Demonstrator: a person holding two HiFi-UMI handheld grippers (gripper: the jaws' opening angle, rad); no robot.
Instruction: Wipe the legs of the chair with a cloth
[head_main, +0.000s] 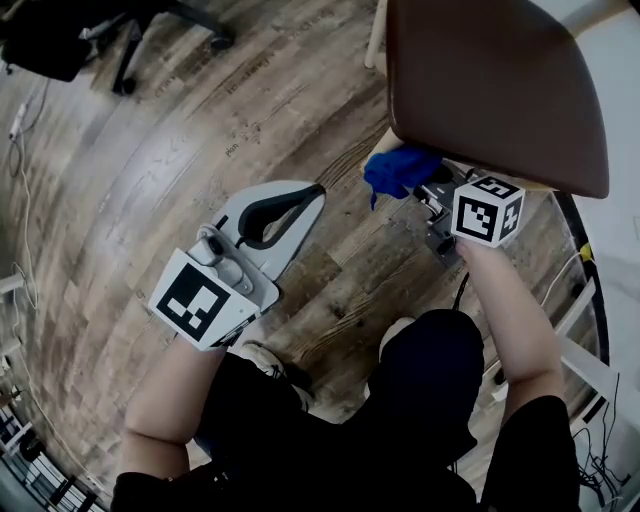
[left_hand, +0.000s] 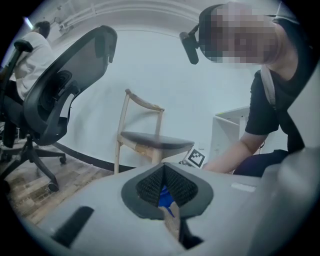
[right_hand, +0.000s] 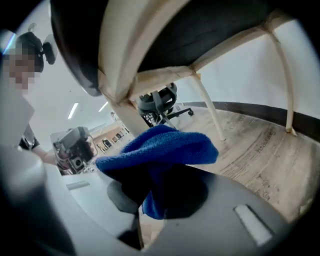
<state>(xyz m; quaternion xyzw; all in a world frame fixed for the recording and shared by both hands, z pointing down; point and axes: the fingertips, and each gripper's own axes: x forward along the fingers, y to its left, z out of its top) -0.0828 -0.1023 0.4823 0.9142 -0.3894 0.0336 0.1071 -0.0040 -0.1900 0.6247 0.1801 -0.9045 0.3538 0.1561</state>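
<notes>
The wooden chair (head_main: 500, 85) with a brown seat stands at the upper right of the head view. My right gripper (head_main: 425, 183) is under the seat's front edge, shut on a bunched blue cloth (head_main: 400, 168). In the right gripper view the blue cloth (right_hand: 160, 150) bulges out of the right gripper (right_hand: 160, 187) and lies close against the pale front chair leg (right_hand: 125, 107); I cannot tell whether they touch. Two further legs (right_hand: 210, 112) stand behind. My left gripper (head_main: 318, 190) hangs over the floor left of the cloth, shut and holding nothing. From the left gripper (left_hand: 164, 170) the chair (left_hand: 150, 142) shows ahead.
A black office chair (head_main: 130, 40) stands at the upper left on the wooden floor (head_main: 150, 170); it also fills the left of the left gripper view (left_hand: 60, 95). A white wall with a dark baseboard (right_hand: 250, 107) runs behind the chair. My knees (head_main: 420, 370) are below the grippers.
</notes>
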